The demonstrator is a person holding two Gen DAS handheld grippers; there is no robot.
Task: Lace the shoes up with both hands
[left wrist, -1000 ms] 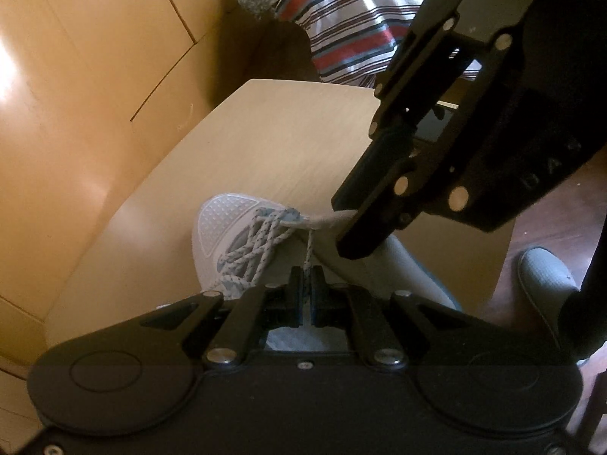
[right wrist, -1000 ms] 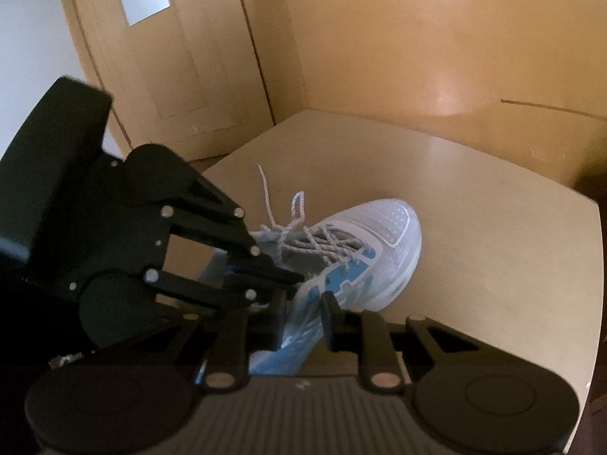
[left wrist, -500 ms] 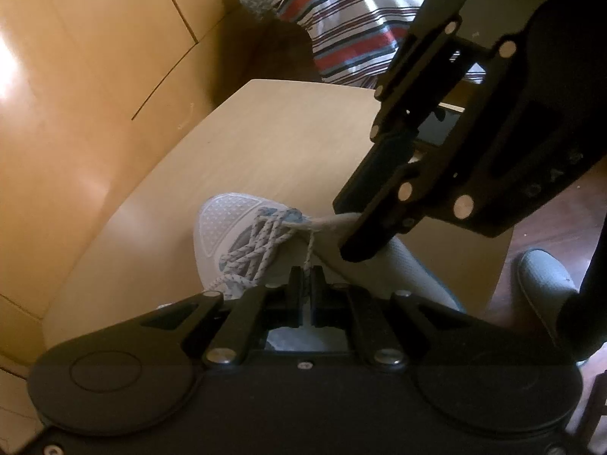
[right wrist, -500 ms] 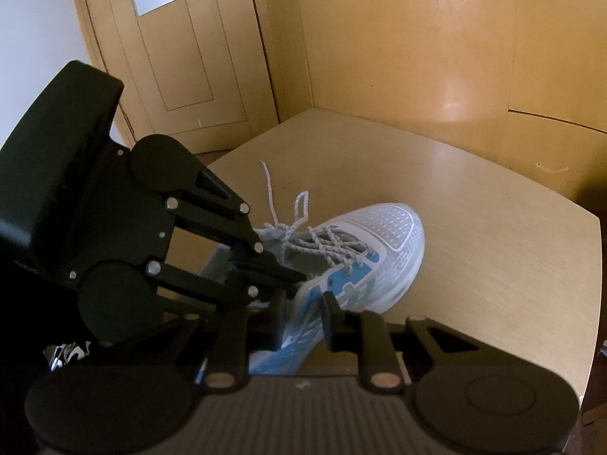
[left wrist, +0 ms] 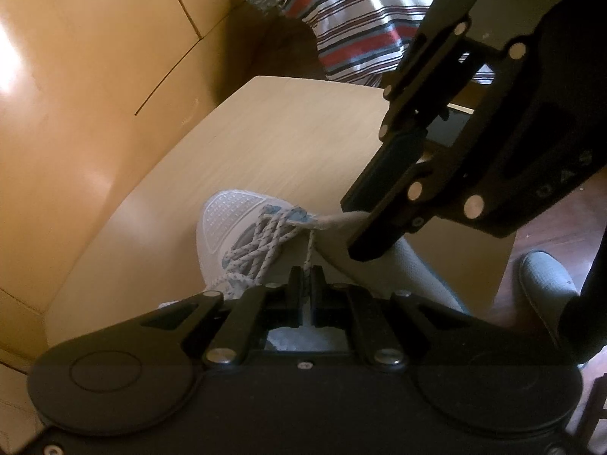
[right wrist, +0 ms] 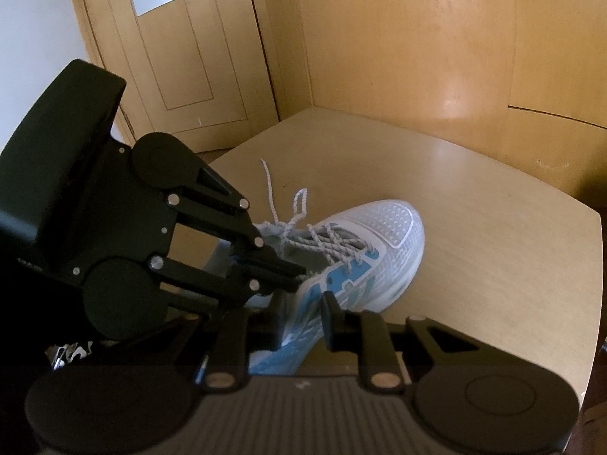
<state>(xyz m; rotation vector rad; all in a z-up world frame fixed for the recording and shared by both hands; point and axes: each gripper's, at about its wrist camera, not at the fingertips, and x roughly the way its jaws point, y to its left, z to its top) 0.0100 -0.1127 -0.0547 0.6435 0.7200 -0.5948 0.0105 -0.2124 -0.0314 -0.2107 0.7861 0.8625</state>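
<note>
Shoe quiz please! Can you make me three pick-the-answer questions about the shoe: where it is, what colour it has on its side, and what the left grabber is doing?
1. Where is the shoe?
A. on the wooden table
B. on the floor
C. in a box

2. What colour are the marks on the white shoe's side?
A. red
B. blue
C. green

3. What is the left gripper doing?
A. standing wide open
B. pinching a lace
C. holding a brush

Answers:
1 A: the shoe lies on the table.
2 B: the blue marks run along its side.
3 B: the left gripper is shut, with a lace running from the shoe into it.
</note>
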